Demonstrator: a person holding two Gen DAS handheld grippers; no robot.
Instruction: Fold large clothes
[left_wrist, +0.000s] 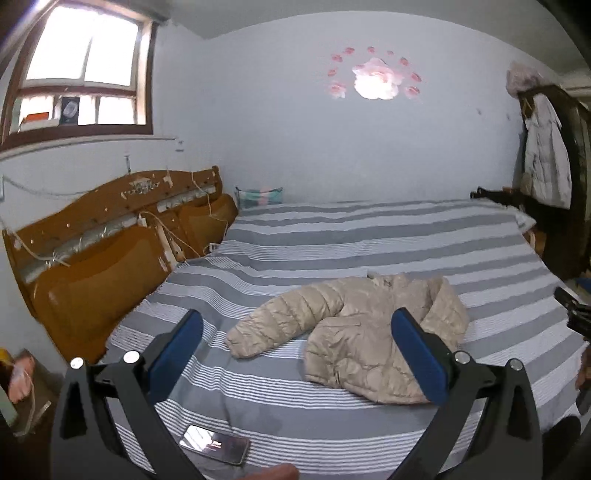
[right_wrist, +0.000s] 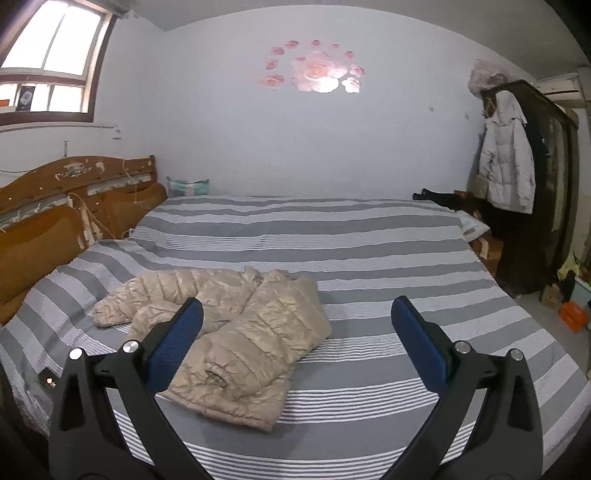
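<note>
A beige quilted puffer jacket (left_wrist: 354, 332) lies crumpled on the grey-and-white striped bed (left_wrist: 332, 236), one sleeve stretched out to the left. In the right wrist view the same jacket (right_wrist: 240, 332) sits left of centre on the bed (right_wrist: 369, 258), its body partly doubled over. My left gripper (left_wrist: 295, 350) hovers open above the near edge of the bed, short of the jacket, nothing between its blue pads. My right gripper (right_wrist: 295, 343) is open too, held above the bed with the jacket's right edge under its left finger.
A phone (left_wrist: 216, 443) lies on the bed's near edge by my left gripper. A wooden headboard (left_wrist: 110, 236) with cables stands at the left. A dark wardrobe (right_wrist: 535, 184) with a white coat (right_wrist: 508, 166) hanging stands at the right; boxes clutter the floor there.
</note>
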